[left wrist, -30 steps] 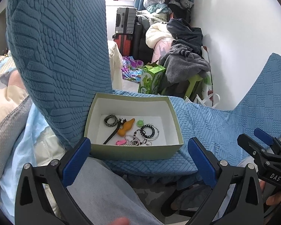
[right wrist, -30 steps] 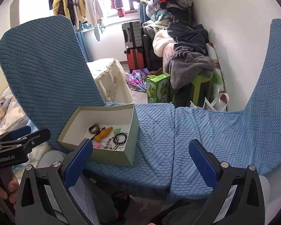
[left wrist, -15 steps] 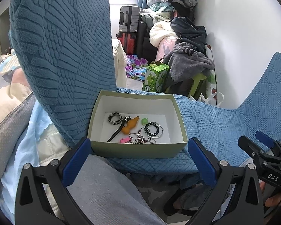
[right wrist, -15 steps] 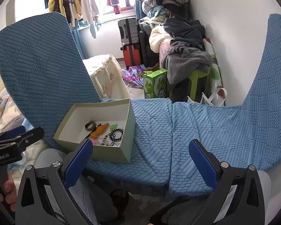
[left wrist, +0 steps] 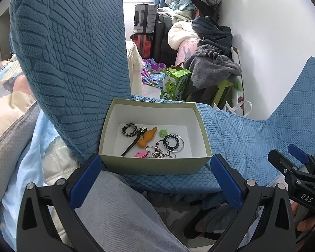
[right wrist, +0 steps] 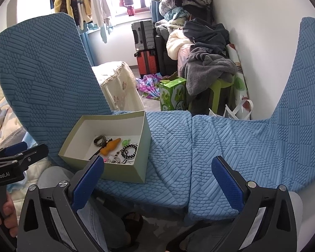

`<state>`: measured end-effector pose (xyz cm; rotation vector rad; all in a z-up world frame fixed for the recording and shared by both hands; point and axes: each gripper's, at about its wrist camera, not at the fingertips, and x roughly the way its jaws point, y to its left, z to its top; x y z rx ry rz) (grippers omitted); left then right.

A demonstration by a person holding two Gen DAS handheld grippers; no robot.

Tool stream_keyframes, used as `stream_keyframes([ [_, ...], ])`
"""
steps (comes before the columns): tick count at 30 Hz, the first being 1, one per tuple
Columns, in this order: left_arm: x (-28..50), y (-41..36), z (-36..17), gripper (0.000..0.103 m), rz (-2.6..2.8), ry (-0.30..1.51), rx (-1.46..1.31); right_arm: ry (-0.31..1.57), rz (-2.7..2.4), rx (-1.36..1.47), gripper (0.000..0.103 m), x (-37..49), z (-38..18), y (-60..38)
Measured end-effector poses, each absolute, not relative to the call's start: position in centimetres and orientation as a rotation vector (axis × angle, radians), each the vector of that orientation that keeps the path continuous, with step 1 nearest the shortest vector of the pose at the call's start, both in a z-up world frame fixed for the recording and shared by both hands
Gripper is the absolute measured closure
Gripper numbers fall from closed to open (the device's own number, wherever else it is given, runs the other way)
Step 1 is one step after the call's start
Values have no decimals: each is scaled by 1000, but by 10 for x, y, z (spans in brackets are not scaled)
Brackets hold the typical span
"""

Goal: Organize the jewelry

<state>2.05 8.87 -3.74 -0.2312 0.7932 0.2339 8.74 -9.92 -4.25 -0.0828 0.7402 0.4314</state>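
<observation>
Black hinged gripper frames with silver screws, blue finger pads, white "DAS" lettering, bare-skinned fingers.

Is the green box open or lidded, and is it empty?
Open and not empty: the green box shows no lid, with jewelry lying on its white floor.

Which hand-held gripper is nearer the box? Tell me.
Left. The left hand-held gripper sits right in front of the box, fingers framing it. The right hand-held gripper is off to its right.

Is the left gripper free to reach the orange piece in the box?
Probably yes: the left gripper is open just short of the box, whose top is open, and the orange piece lies uncovered.
</observation>
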Motion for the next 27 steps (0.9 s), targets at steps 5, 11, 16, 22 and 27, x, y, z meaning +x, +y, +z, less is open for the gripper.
stream_keyframes([
  [5,20,88,-37,0,229,797,-232,741,435,-86,0,88,-43,-100],
  [11,21,86,-37,0,232,804,-232,752,433,-90,0,89,-46,-100],
  [16,22,86,-39,0,228,808,-235,750,432,-94,0,89,-47,-100],
  [22,25,84,-42,0,221,823,-213,753,434,-96,0,90,-48,-101],
  [27,24,84,-43,0,223,823,-219,754,433,-95,0,91,-48,-101],
])
